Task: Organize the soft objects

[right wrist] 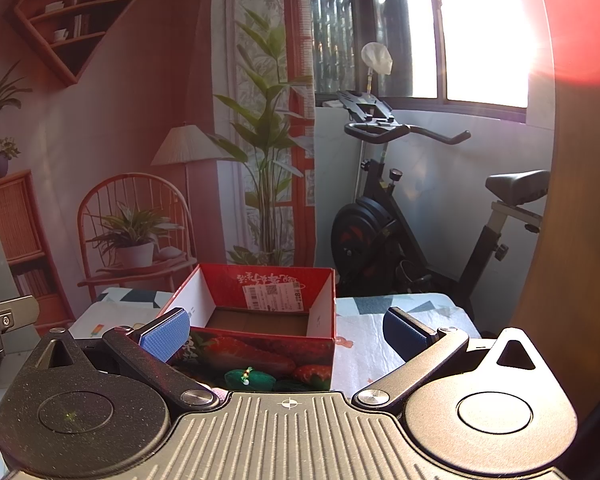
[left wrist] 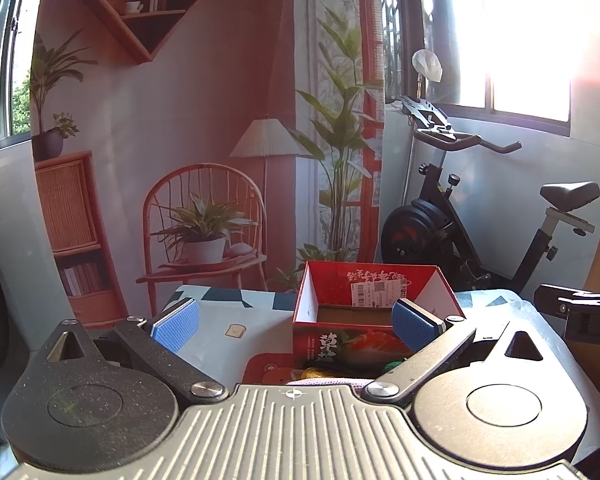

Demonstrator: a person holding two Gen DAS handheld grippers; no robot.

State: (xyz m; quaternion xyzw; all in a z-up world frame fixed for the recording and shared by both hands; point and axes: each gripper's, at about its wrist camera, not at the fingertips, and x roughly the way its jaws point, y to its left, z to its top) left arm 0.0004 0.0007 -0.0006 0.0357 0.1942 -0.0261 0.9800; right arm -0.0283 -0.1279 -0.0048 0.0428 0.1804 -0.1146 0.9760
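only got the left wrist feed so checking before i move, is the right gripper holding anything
observer: no, the right gripper is open, with nothing between its blue pads.
operator: theres a green bit low by the box on my feed, what is it
observer: a green soft toy, lying on the table just in front of the red box.
operator: anything on it i should watch for
observer: a small light-coloured trim sits on top of it; I cannot tell what it is made of.
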